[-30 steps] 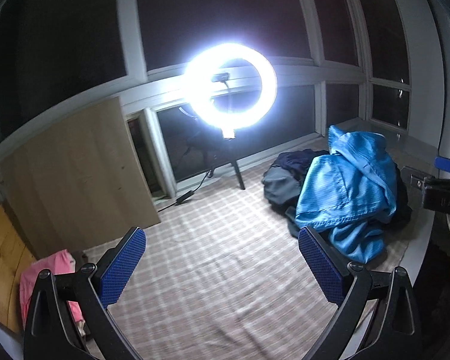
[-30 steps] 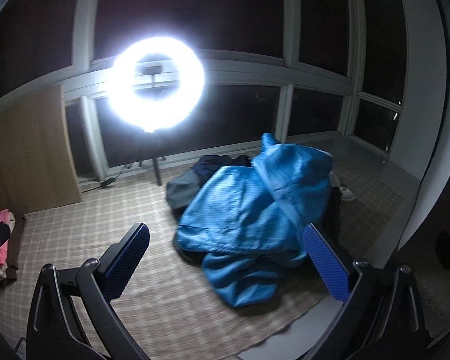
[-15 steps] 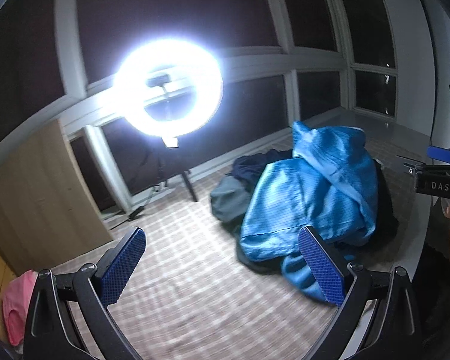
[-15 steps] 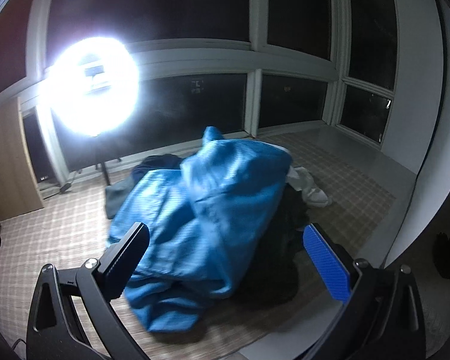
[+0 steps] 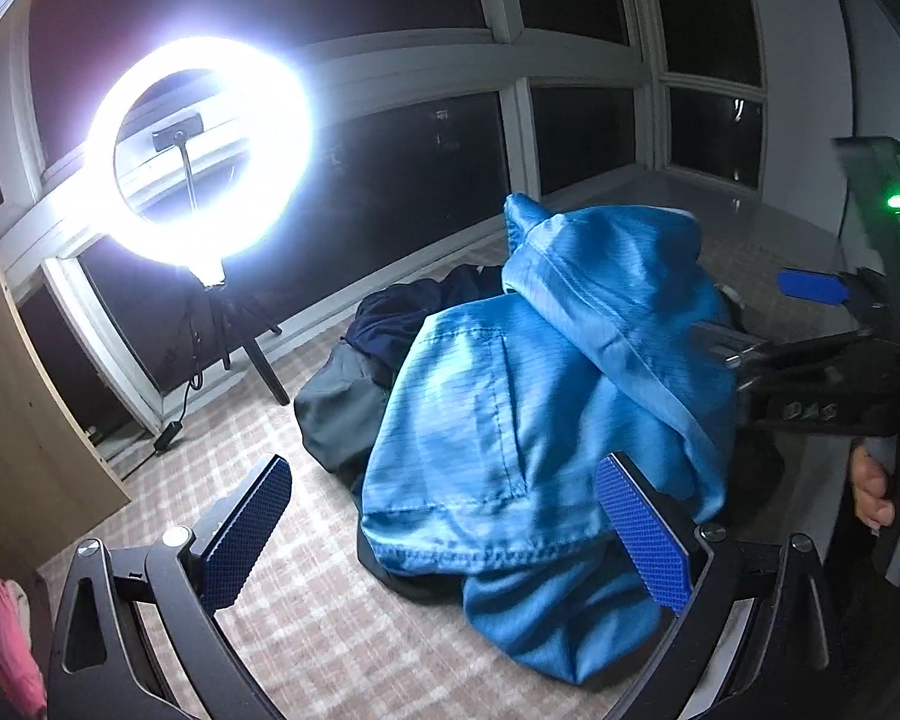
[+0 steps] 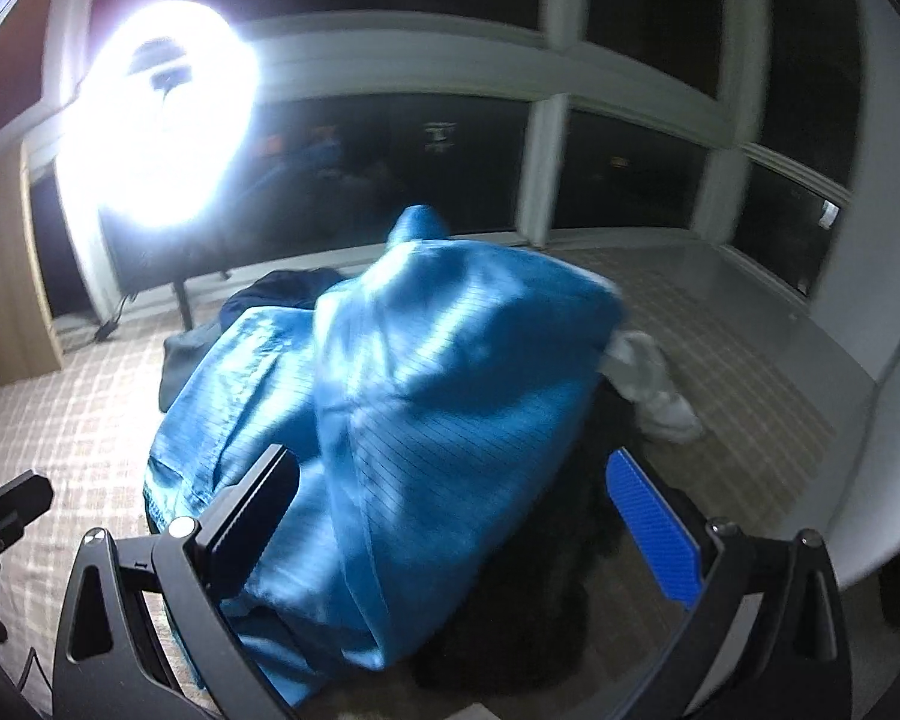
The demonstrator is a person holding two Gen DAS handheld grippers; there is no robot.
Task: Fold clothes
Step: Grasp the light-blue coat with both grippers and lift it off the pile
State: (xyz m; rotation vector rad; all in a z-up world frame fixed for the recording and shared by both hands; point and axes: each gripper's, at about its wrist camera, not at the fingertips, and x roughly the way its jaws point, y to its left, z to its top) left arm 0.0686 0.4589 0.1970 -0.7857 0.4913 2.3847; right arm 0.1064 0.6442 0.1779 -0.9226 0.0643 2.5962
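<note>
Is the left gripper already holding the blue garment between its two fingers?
No, the left gripper is open, and the blue garment lies on the pile beyond its fingers, not pinched between them.

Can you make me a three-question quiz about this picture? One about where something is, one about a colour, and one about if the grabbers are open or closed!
1. Where is the ring light?
A. By the windows
B. On the clothes
C. Under the mat

2. What colour is the top garment on the pile?
A. Red
B. Blue
C. Yellow

3. How are the left gripper and right gripper?
A. Both open
B. Both shut
C. One shut

Answers: 1 A, it stands before the dark panes. 2 B, shiny blue cloth. 3 A, fingers wide apart, holding nothing.
</note>
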